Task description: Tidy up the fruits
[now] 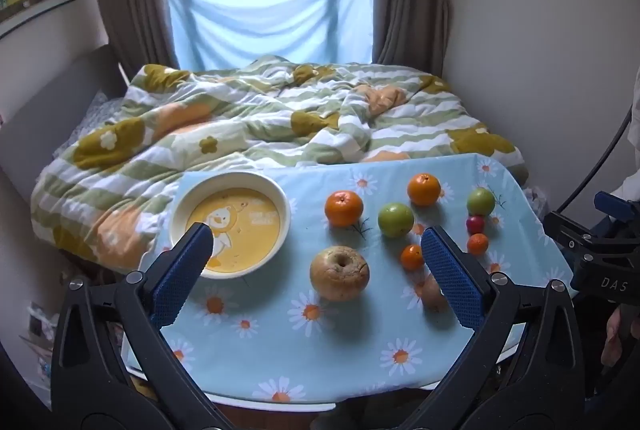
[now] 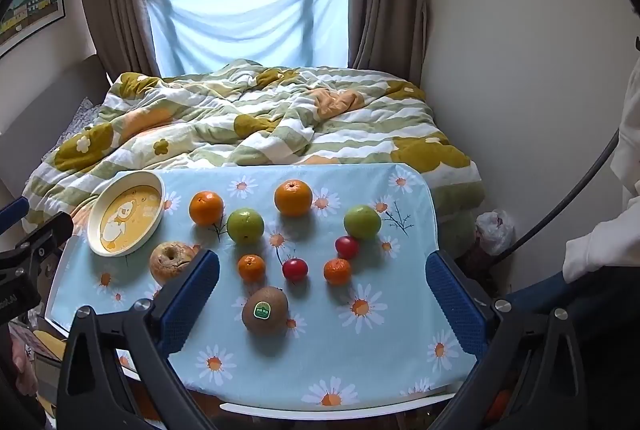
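Right wrist view: right gripper [image 2: 322, 280] hovers over the near edge of the surface [image 2: 360, 370], fingers [image 2: 192, 304] spread wide, nothing between the pads
Left wrist view: left gripper [image 1: 316, 262] hangs above the near left part of the surface, fingers [image 1: 182, 270] fully released, holding nothing
Bowl [image 2: 94, 230]: yellow inside with a cartoon bear print, cream rim, at the far left corner of the surface, no fruit in it
Oranges: two large ones in the far row, left orange [image 2: 206, 208] and middle orange [image 2: 293, 197]
Green fruits: one green fruit [image 2: 245, 226] just beside the left orange, another green fruit [image 2: 362, 222] toward the right
Small fruits: two small tangerines [image 2: 251, 267] and [image 2: 337, 271], two red fruits [image 2: 295, 269] and [image 2: 346, 247], all between the green ones and the kiwi
Kiwi [image 2: 265, 315]: brown, with a green sticker, nearest the right gripper
Wrinkled apple [image 1: 339, 272]: pale brown, just right of the bowl, between the left fingers in that view but apart from them
Cloth [image 1: 280, 350]: light blue with daisies, covers the surface
Bed [image 2: 260, 118]: behind the surface, with a rumpled green-striped quilt
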Motion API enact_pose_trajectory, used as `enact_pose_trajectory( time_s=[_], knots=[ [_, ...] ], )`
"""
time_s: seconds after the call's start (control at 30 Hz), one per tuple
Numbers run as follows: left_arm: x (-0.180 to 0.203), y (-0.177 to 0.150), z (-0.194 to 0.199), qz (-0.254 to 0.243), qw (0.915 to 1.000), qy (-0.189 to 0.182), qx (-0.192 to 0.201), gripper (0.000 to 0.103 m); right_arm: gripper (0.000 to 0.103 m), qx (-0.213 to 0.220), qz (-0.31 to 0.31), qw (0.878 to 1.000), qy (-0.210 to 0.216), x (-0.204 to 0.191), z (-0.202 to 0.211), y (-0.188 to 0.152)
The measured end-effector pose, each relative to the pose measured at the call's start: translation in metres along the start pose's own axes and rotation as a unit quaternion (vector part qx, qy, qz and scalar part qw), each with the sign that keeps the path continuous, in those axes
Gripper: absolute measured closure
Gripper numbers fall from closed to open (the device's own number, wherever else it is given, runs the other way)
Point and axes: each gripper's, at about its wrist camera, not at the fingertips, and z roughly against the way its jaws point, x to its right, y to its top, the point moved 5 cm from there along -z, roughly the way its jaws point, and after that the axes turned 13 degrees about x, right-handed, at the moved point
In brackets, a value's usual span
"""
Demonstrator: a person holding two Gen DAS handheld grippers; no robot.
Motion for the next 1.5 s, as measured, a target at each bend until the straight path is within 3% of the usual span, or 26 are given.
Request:
enact_pose_trajectory(
  time_s=[1.5],
  knots=[
    [0.005, 0.006, 0.014, 0.001, 0.9997, -0.002, 0.023, 0.000, 0.000, 0.004, -0.002, 1.000, 0.007, -0.002, 0.008, 0.000]
  ],
)
